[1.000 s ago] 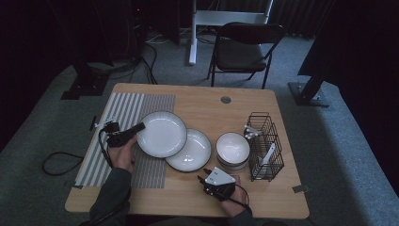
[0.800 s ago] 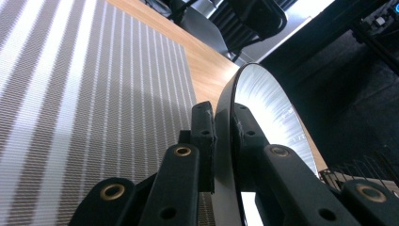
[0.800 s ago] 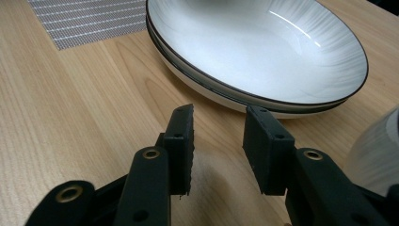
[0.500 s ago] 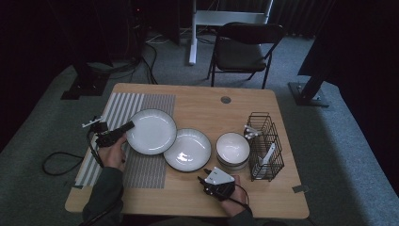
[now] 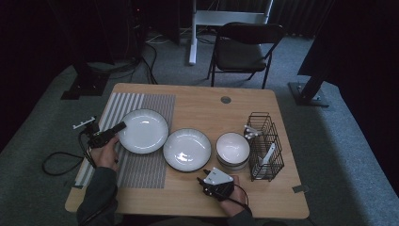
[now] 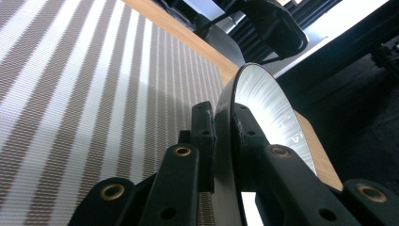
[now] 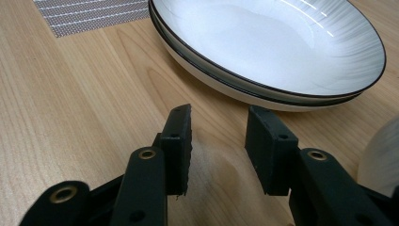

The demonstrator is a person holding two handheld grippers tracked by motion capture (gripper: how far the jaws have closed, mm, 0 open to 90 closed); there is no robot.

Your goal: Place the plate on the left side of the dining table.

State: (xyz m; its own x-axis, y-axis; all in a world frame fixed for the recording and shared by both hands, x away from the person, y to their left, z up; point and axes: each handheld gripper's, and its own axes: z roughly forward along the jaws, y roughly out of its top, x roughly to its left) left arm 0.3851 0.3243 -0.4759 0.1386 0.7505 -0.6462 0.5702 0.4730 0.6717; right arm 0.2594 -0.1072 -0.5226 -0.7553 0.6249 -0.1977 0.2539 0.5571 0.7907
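My left gripper (image 5: 118, 127) is shut on the left rim of a white, dark-rimmed plate (image 5: 143, 131), which is over the striped placemat (image 5: 141, 172). In the left gripper view the jaws (image 6: 223, 117) clamp the plate's edge (image 6: 273, 108), which is tilted above the mat (image 6: 70, 94). Two more matching plates (image 5: 187, 149) are stacked at the table's middle. My right gripper (image 5: 205, 179) is near the front edge, just below that stack. Its jaws (image 7: 219, 127) stand open over bare wood, with nothing between them and the plate stack (image 7: 273, 47) just ahead.
A stack of white bowls (image 5: 233, 149) stands right of the plates; its edge (image 7: 383, 160) appears in the right gripper view. Beyond it is a black wire basket (image 5: 266, 146) with white utensils. A folding chair (image 5: 244, 47) stands behind the wooden table (image 5: 197, 103).
My left gripper has carried the plate leftward, off the middle stack and out over the striped placemat. The right gripper has stayed where it was.
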